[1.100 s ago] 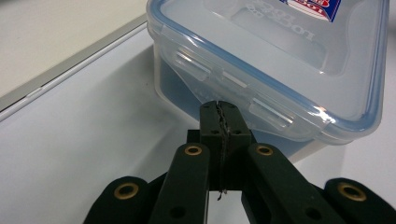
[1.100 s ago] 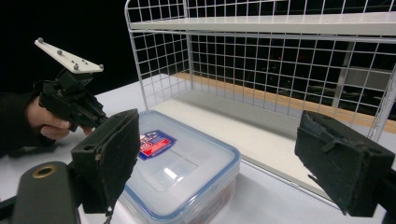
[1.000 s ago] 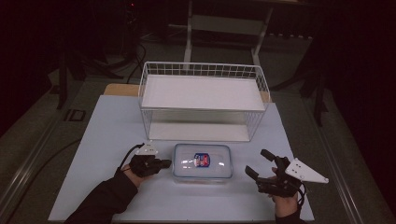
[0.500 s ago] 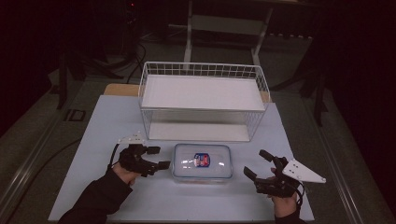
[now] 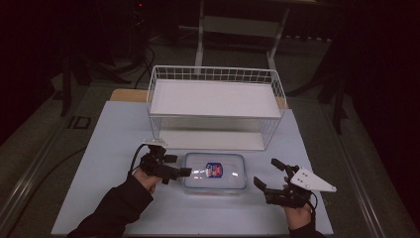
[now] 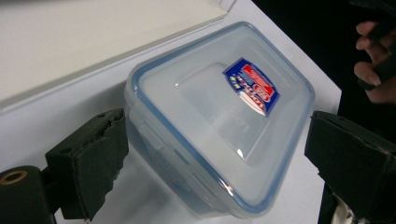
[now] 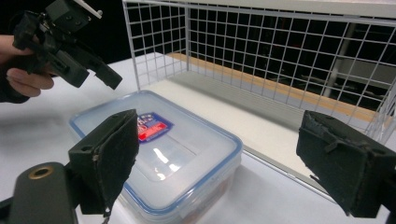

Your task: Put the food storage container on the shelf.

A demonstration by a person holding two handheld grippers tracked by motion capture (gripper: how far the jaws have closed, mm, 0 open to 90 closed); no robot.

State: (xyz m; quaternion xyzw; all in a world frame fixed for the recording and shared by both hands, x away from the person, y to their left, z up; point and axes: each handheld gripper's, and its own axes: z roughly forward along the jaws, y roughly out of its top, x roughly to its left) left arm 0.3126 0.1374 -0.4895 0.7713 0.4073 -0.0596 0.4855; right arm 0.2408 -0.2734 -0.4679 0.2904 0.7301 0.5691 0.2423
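Left gripper point(image 5: 181, 172) has just been opening, jaws now spread beside the plastic box point(image 5: 215, 172), nothing gripped. Right gripper point(image 5: 267, 175) hangs released nearby, both sitting over the worktop point(image 5: 109, 148).

Pale, matt white table top point(image 5: 119, 148), rectangular, with a strip of bare wood showing along its far edge. Standing on it toward the back, a white wire basket point(image 5: 216, 79) with a white board laid across its top and another flat white panel at its base. Lying just in front of the basket, near the middle of the front half, a clear plastic food box point(image 5: 215, 172) with a blue-edged lid and a red and blue label on top, flat on the surface and apart from the basket. Around the table, dark floor with cables.
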